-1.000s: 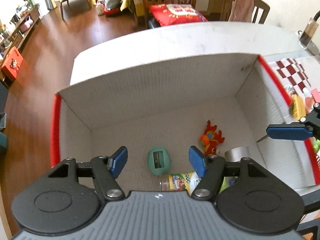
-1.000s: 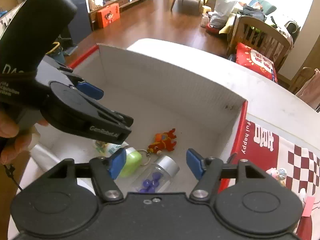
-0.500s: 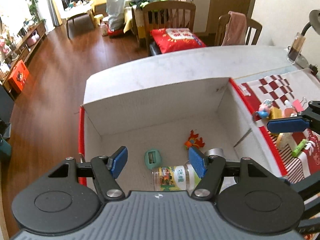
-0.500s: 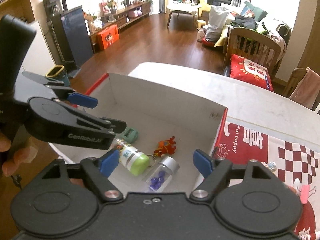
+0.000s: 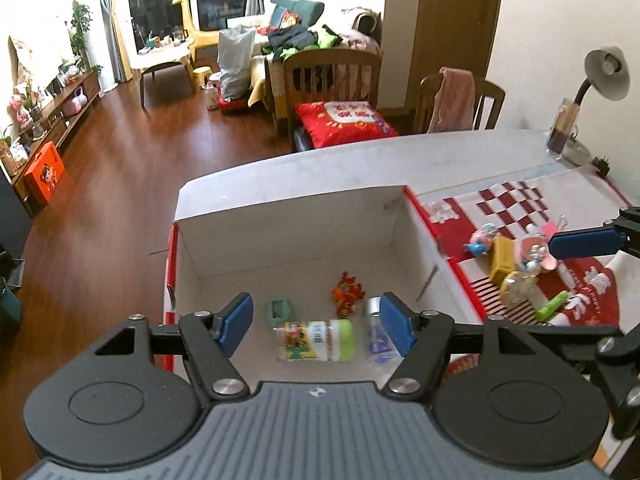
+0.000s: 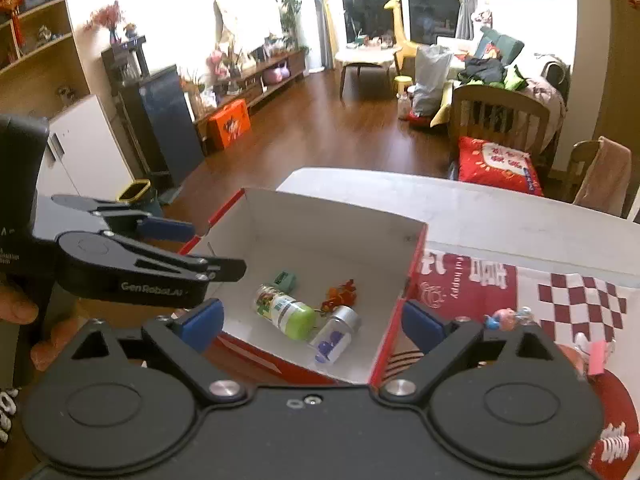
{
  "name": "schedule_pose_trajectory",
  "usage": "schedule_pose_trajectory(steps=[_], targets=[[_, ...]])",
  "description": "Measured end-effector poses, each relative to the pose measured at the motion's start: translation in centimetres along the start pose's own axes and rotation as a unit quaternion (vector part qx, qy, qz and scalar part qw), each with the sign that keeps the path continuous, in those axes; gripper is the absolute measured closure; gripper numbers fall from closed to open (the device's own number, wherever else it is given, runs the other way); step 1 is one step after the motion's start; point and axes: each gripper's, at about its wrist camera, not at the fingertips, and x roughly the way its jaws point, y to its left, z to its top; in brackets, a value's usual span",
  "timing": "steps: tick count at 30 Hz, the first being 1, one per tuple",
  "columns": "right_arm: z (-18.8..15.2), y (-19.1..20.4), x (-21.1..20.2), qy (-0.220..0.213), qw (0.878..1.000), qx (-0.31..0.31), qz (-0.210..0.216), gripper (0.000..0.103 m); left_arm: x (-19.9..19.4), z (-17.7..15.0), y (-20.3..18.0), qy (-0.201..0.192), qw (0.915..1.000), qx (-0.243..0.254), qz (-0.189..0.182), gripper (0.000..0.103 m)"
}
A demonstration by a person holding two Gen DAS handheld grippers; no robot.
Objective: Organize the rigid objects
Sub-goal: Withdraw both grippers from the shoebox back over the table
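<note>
A hand (image 6: 18,312) at the far left of the right wrist view holds the left gripper (image 5: 316,322) above the near left edge of the box (image 5: 288,236); its blue pads stand apart, released, with nothing pressed between them, and its jaws have just been opening a little. The box is open-topped, white inside with red outer sides, and sits on the pale desk (image 5: 360,164) near its left end. On the box floor, from left to right in the left wrist view, lie a small teal sharpener (image 5: 279,311), a clear bottle (image 5: 316,339) with a green cap on its side just in front of the sharpener, an orange-red figure (image 5: 347,294) behind the bottle's cap end, and a clear vial (image 5: 374,334) with a silver cap and purple bits inside, lying beside the bottle. Right of the box a red and white cloth (image 5: 520,208) covers the desk, and on it sit several small items close together: a pink and blue toy (image 5: 478,242), a yellow block (image 5: 502,266), a round clear piece (image 5: 514,288) and a green stick (image 5: 554,306). The right gripper (image 6: 312,322) hangs over the near right corner of the box, its jaws having just been opening, now spread wide and holding nothing. A lamp (image 5: 606,76) stands at the far right of the desk.
</note>
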Motion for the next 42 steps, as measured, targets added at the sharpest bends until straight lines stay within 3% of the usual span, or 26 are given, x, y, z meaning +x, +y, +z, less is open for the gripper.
schedule_pose_trajectory(steps=[13, 22, 28, 42], targets=[[-4.8, -6.3, -6.8, -0.047, 0.999, 0.021, -0.020, 0.000, -3.4, -1.7, -6.5, -0.060, 0.9980, -0.011, -0.013, 0.020], [-7.8, -12.0, -9.3, -0.050, 0.997, 0.034, -0.050, 0.000, -2.7, -3.0, -12.1, -0.087, 0.9961, -0.005, -0.011, 0.020], [-9.3, -16.1, -10.1, -0.048, 0.996, 0.038, -0.060, 0.000, -1.0, -3.1, -16.2, -0.077, 0.9966, 0.002, -0.028, 0.020], [-11.2, -24.7, -8.7, -0.022, 0.997, 0.047, -0.065, 0.000, 6.6, -3.0, -24.3, -0.043, 0.9987, 0.012, -0.025, 0.020]])
